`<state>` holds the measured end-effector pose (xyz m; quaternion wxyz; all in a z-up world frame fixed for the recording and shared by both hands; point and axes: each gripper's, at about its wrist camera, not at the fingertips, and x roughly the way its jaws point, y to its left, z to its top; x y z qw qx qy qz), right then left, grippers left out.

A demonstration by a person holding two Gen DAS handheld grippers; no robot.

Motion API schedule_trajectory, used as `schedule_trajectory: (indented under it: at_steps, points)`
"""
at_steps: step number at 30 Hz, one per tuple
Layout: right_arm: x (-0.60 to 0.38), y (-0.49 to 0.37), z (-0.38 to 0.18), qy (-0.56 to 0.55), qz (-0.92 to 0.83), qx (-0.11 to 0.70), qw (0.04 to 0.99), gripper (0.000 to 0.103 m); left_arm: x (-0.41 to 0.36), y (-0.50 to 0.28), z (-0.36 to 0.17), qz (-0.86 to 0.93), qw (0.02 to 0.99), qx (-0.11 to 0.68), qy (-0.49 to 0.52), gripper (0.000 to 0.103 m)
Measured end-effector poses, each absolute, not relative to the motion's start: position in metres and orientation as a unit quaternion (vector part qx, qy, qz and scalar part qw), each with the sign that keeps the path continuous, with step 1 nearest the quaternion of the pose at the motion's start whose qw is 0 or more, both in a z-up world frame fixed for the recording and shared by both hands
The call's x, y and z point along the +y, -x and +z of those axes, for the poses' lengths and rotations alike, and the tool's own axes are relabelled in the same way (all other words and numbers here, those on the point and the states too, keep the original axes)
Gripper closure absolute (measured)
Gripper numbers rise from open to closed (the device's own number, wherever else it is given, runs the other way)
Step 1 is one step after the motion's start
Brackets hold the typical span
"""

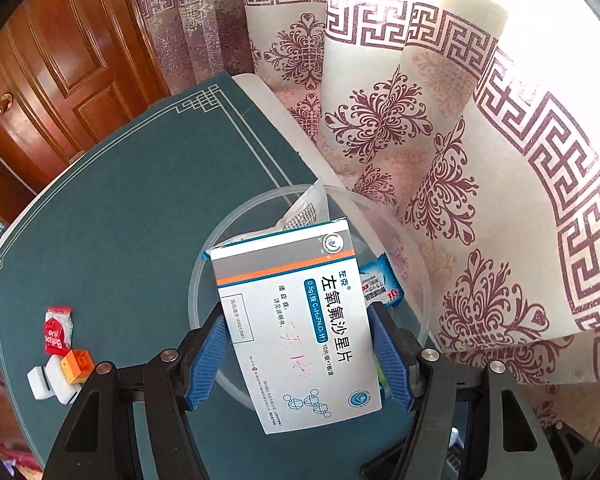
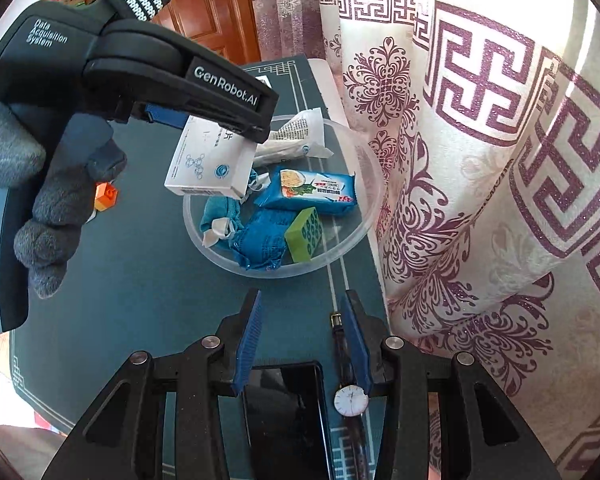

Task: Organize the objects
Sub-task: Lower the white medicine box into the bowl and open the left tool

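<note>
Medicine box (image 1: pixel 296 320) long axis along left claw (image 1: pixel 300 356), tilted, probably over bowl (image 2: pixel 352 240).

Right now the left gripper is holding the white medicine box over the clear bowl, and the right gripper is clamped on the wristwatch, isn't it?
Not quite. The right gripper holds nothing: in the right wrist view its fingers stand apart over the mat, and the wristwatch lies flat beneath them. The rest holds: the left gripper holds the white medicine box over the clear bowl.

1 bowl (image 2: pixel 364 216), 1 medicine box (image 1: pixel 296 320), 1 watch (image 2: pixel 351 400), 1 phone (image 2: pixel 286 420)
</note>
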<state>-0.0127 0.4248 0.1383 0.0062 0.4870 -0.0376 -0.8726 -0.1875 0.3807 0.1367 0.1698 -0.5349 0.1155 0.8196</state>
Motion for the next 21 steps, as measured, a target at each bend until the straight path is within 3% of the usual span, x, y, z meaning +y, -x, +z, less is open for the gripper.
schedule_trajectory:
  at_steps: [6,10,21]
  points:
    - [0.425,0.012,0.138,-0.485,-0.874,-0.027,0.021,0.061,0.402,0.199,0.14,0.823,0.175,0.127,0.526,0.031]
    - [0.421,0.012,0.138,-0.482,-0.875,-0.017,0.032,0.061,0.402,0.207,0.133,0.82,0.155,0.122,0.536,0.021]
    - [0.41,0.02,0.138,-0.484,-0.874,-0.01,0.05,0.061,0.358,0.203,0.121,0.813,0.124,0.102,0.559,0.021]
